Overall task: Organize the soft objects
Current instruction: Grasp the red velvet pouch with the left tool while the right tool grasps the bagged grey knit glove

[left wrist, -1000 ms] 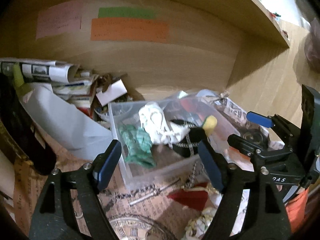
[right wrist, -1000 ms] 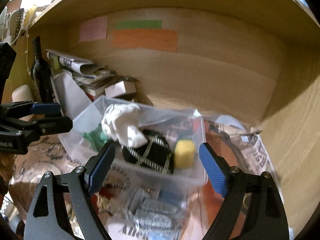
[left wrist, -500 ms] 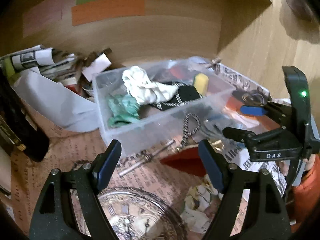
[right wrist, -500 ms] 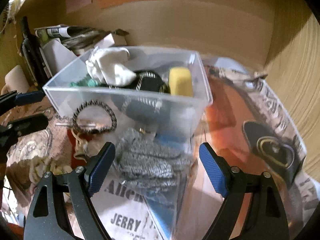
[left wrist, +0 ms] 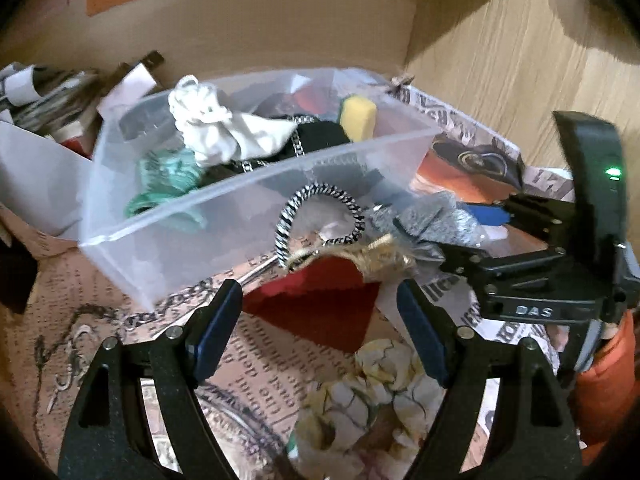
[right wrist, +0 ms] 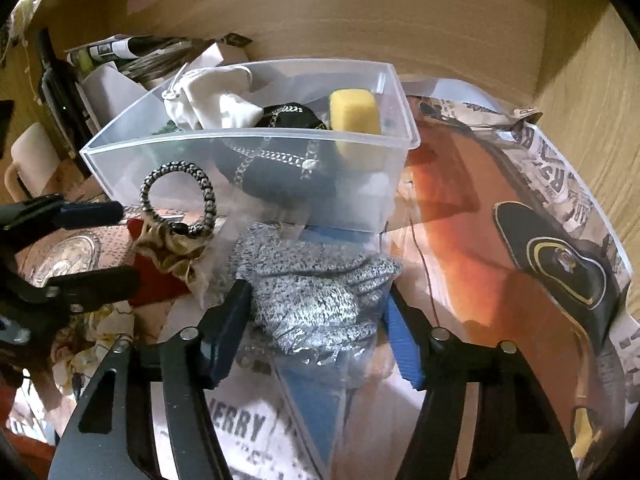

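Note:
A grey knit glove in a clear wrapper lies before the clear plastic bin. My right gripper is closing on it, and both blue pads touch its sides. In the left wrist view the same gripper sits at the glove. My left gripper hangs open over a red cloth and a floral cloth, holding nothing. The bin holds a white pouch, a green cloth, a black chained piece and a yellow sponge.
A black-and-white braided ring and a gold scrunchie lean at the bin's front. Papers and a dark bottle crowd the back left. The wooden shelf wall closes in at the right. Printed paper covers the surface.
Both grippers came down toward the items in front of the bin. The right jaws narrowed around the grey glove. The left jaws kept the same width.

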Available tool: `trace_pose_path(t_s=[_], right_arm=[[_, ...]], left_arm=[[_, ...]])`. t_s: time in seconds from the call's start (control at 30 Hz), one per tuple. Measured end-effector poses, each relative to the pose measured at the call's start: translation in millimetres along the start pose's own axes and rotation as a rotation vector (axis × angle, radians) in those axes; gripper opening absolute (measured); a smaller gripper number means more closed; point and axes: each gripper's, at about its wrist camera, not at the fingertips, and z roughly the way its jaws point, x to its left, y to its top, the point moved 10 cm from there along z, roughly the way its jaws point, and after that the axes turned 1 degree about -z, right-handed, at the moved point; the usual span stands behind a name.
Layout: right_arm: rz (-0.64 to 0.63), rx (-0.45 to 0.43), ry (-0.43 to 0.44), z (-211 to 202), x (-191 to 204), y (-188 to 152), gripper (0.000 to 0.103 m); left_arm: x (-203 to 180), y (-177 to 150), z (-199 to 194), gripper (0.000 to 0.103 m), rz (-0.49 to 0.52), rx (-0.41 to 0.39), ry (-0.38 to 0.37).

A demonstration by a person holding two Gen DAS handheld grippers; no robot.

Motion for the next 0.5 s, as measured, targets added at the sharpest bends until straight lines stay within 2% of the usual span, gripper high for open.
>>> trace_pose_path(t_s=[0.2,0.33,0.43,0.5], right_arm=[[0.011,-0.041,-0.007,-8,-1,1,0.038],[0.036,-0.070,-0.006,-15,-5,1,0.035],[0.045,-0.089,-0.003,-21,-4,2,0.035],[0.046,-0.102,-0.010,-25,-5,3,0.034]], left_arm=[[4,1,14,0.078,-0.037,0.031,-0.007],[8,-3,18,0.064,-0.053,0.043,-0.003],[11,-4,15,0.039,-0.070,0.042,-0.019],[16,-6,13,0.027,-0.077,0.040,-0.015]])
